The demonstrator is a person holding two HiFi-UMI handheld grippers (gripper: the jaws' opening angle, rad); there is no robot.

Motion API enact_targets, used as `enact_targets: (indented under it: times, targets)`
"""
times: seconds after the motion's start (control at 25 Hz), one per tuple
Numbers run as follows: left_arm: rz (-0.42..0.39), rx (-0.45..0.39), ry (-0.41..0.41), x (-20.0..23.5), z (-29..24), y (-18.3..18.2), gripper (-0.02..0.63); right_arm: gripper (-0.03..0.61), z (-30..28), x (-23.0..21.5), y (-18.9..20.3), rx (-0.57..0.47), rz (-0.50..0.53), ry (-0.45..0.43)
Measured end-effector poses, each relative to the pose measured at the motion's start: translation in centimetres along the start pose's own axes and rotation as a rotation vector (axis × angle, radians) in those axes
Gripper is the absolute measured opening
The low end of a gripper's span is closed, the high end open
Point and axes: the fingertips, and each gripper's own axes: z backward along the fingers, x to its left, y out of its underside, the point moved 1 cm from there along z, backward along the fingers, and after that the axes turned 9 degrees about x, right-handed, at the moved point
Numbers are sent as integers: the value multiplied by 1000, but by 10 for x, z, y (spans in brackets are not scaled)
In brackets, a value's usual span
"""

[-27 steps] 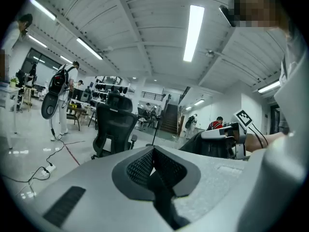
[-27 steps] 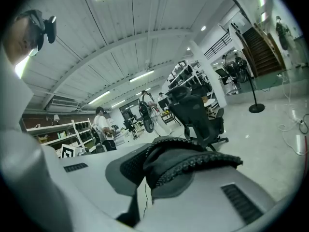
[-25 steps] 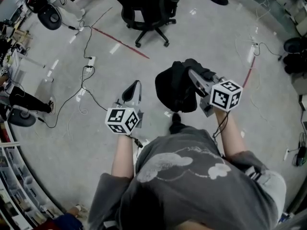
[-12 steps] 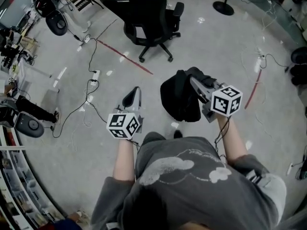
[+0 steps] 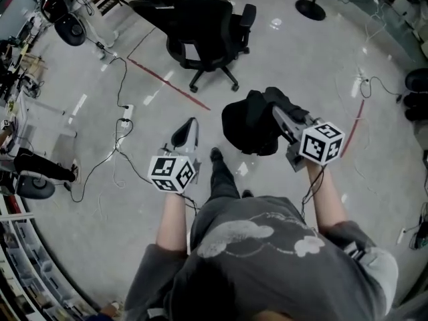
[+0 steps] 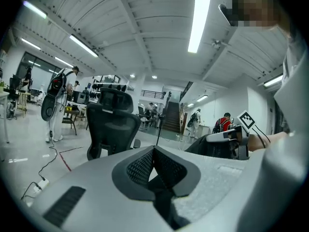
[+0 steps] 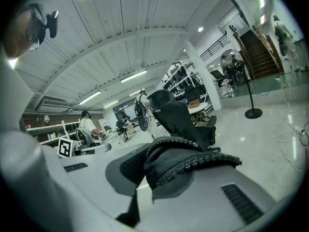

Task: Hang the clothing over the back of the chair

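A pale, polished workshop floor (image 5: 281,52) spreads under everything, crossed by a red tape line (image 5: 167,79) and loose cables (image 5: 120,122). Nearest the head camera is the person's grey T-shirt (image 5: 261,246), both forearms reaching forward.

The right gripper (image 5: 274,112) has its jaws clamped on the clothing (image 5: 249,122). This dark bundle hangs in the air off the jaw tips, bunched mostly to their left. The left gripper (image 5: 189,124) is held just beside it, clear of the cloth, its jaws pressed together with nothing in them. Well beyond both stands the black office chair (image 5: 204,29). A round black stand base (image 5: 309,9) sits further off to the right.

The right gripper view shows what the head view buries under the bundle: a fold of the fabric (image 7: 169,166) pinched between a mesh pad and a ribbed pad. The chair (image 7: 181,120) rises directly behind the fold. The left gripper view shows its own pads meeting at the tips (image 6: 154,151), with the chair (image 6: 113,124) ahead to the left. The other gripper and its dark load (image 6: 227,144) are off to the right. Only the head view gives the bundle's whole outline.

What kind of garment it is cannot be told. The chair's top is cut by the frame edge in the head view. Its wheeled base is hidden behind the gripper bodies in both gripper views.
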Motion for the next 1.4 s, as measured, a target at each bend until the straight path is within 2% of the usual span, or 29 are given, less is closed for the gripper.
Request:
enact_targets:
  times: [0.4,0.68,0.76,0.96,1.2,1.4]
  targets:
    - [-30,-15,72,96,-117,-86,0,-2,-78,-69,-93,-25,-17,127]
    - [-34,-7,114,153,-167,-119,0,-2,-124,-109,-148,-88,-58,225]
    - [-41,-12,112,172,-175,-127,0,-2,-136,-117,-166,-117,-63,245]
    - [-120,-32,106,208,-197,-152,0,-2,-171,-126,-212,-174,-26,291]
    - [-86,-51,127,232,-221,-173,0,-2,-191,-148,-250,-213,-37,340]
    - [-66,-56,58,250,-239,-183,0,-2,-207,-181,-284,-205,0,346]
